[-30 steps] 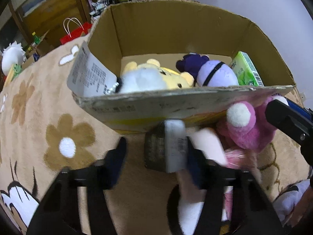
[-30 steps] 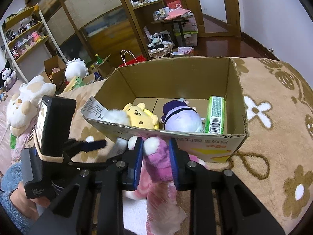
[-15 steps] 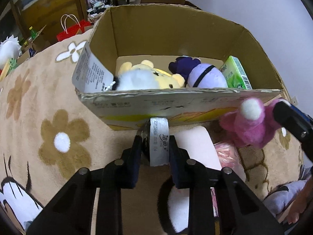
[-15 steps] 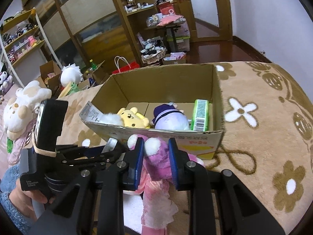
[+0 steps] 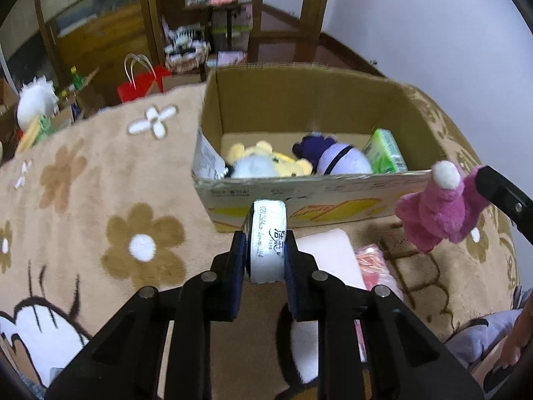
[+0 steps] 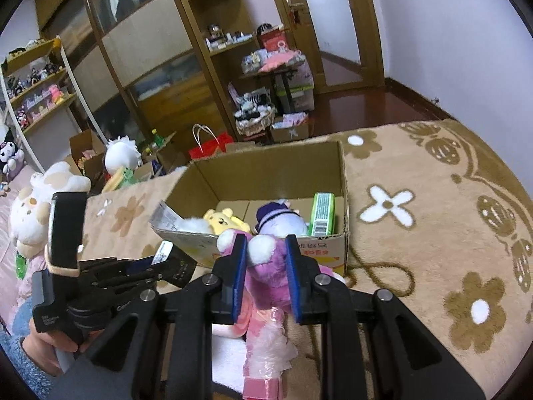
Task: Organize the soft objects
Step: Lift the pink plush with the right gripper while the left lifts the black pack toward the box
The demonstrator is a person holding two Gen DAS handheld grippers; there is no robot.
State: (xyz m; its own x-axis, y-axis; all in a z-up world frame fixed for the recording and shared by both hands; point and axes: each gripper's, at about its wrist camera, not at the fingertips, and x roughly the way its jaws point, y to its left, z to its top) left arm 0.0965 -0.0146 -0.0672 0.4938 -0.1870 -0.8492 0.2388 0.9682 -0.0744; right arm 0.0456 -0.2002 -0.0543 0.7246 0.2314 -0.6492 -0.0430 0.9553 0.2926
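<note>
My left gripper [image 5: 266, 250] pinches a small white tissue pack [image 5: 268, 230] by its sides, jaws still closing on it, lifted in front of the cardboard box [image 5: 299, 193]. In the right wrist view my right gripper [image 6: 266, 256] squeezes a pink plush toy [image 6: 269, 273], jaws still closing on it, just before the box [image 6: 319, 253]. From the left wrist, that pink plush [image 5: 436, 210] hangs at the right. The box holds a yellow bear plush [image 5: 276, 163], a purple plush [image 5: 339, 163] and a green tissue pack [image 5: 386, 153].
A beige blanket with brown flowers [image 6: 433, 233] covers the bed under the box. A pale pink item [image 5: 329, 253] and a pink wrapped packet [image 6: 266, 340] lie below the grippers. A white plush [image 6: 36, 206] sits far left; a red bag [image 5: 140, 83] and shelves stand behind.
The left gripper's jaws came together on the tissue pack and raised it off the blanket. The right gripper rose with the pink plush. Both views now look from higher over the box.
</note>
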